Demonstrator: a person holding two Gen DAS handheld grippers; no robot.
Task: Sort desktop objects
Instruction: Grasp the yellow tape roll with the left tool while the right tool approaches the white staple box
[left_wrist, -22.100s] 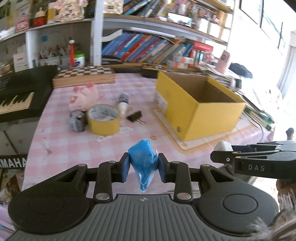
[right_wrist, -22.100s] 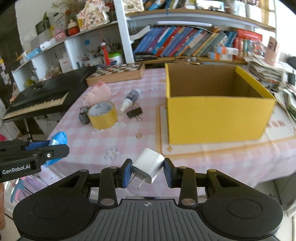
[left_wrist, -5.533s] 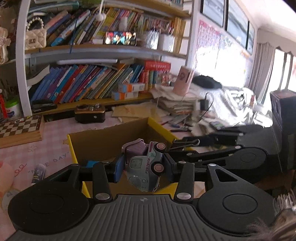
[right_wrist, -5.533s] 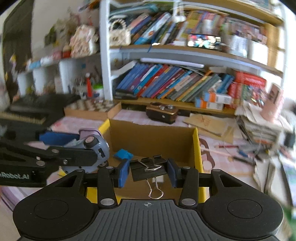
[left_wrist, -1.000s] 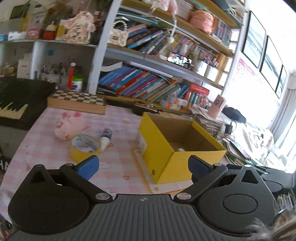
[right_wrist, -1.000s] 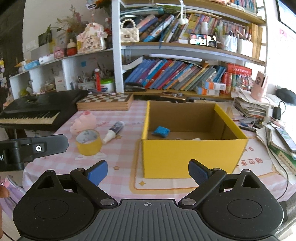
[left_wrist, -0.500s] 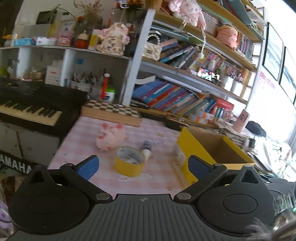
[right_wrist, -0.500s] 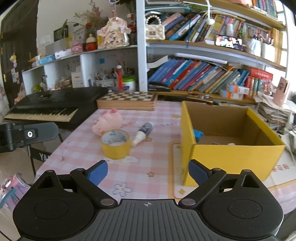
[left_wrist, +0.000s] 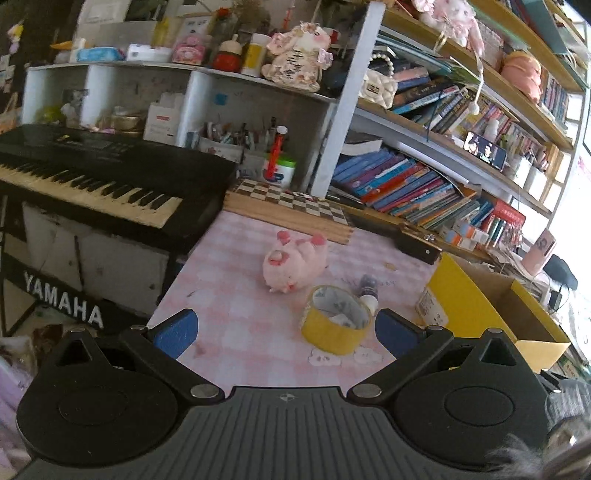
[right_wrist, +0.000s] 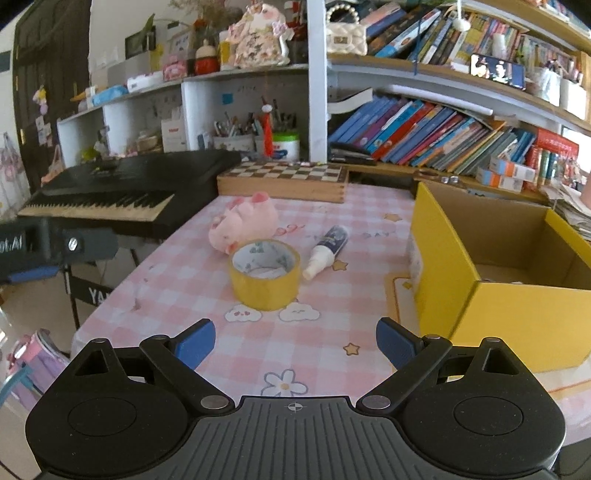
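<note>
While both grippers hang short of the table with nothing between their pads: three loose things lie ahead to be sorted.
Left gripper (left_wrist: 286, 330): fingers spread wide, empty; it shows in the right wrist view as a dark bar at the far left.
Right gripper (right_wrist: 295, 343): fingers spread wide, empty.
Tape roll (right_wrist: 264, 273): yellow, standing on its flat side, straight ahead of the right gripper's fingers and nearest to them; ahead of the left gripper's right finger.
Pink plush toy (right_wrist: 243, 220): just behind the tape roll, apparently touching it.
Small bottle (right_wrist: 327, 248): lying on its side just right of the roll, white cap toward the fingers.
Yellow box (right_wrist: 495, 273): open-topped, ahead and right of the right gripper's fingers.
Likely next step: reaching for the roll or the plush.
Risk, crowding: fingers closing around the roll could nudge the bottle, which may well roll.
Risk, grip: pads pinching the roll's curved outside may slip; its wall looks safer.
Risk, plush: soft body could sag out of a shallow pinch.
</note>
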